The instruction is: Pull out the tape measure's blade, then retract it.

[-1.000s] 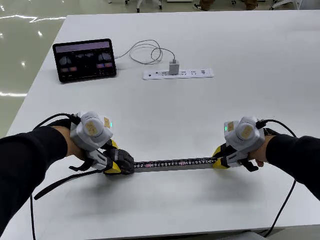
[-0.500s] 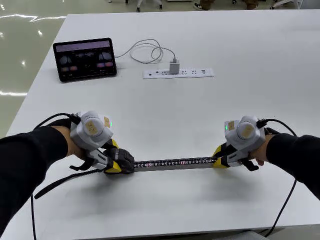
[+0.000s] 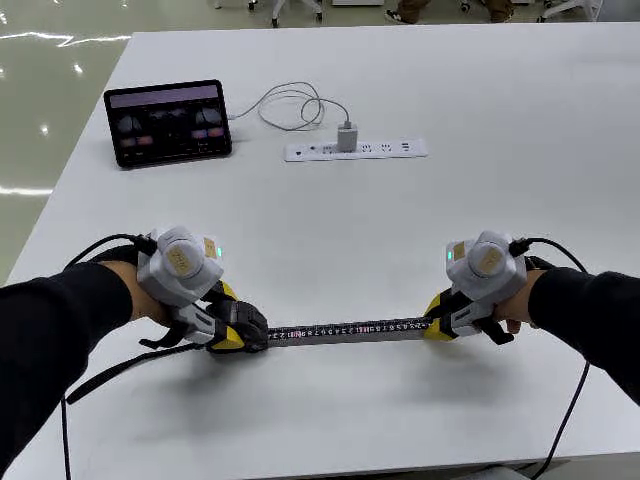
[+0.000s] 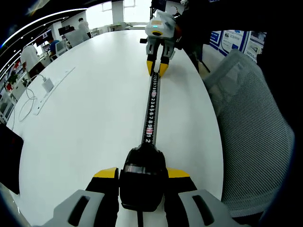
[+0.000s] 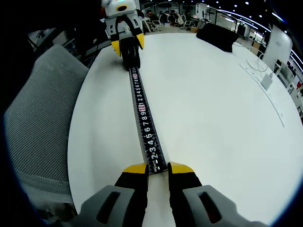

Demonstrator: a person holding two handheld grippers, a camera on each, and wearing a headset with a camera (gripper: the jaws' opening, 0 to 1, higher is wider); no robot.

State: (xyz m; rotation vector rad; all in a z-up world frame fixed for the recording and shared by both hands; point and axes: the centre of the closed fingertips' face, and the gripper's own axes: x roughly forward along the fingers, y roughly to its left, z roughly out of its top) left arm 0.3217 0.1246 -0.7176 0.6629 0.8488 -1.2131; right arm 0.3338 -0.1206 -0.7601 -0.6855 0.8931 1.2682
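The black tape measure case [image 4: 142,182] sits between the yellow-tipped jaws of my left gripper [image 4: 142,172], which is shut on it. Its dark blade [image 4: 152,101] lies flat on the white table and runs straight to my right gripper [image 5: 157,169], which is shut on the blade's end [image 5: 155,163]. In the head view the left gripper [image 3: 232,326] holds the case [image 3: 248,324] at the lower left. The blade [image 3: 350,328] stretches right from it to the right gripper [image 3: 437,320]. The right gripper view has the case [image 5: 132,59] at the blade's far end.
A tablet [image 3: 168,122] with a lit screen stands at the table's far left. A white power strip [image 3: 356,149] with a charger and coiled cable [image 3: 292,104] lies behind the work area. A mesh chair [image 4: 251,137] stands by the table's near edge [image 3: 330,465].
The blade stays drawn out to about the same length. Both grippers keep their hold and have barely shifted; the head camera has moved slightly.
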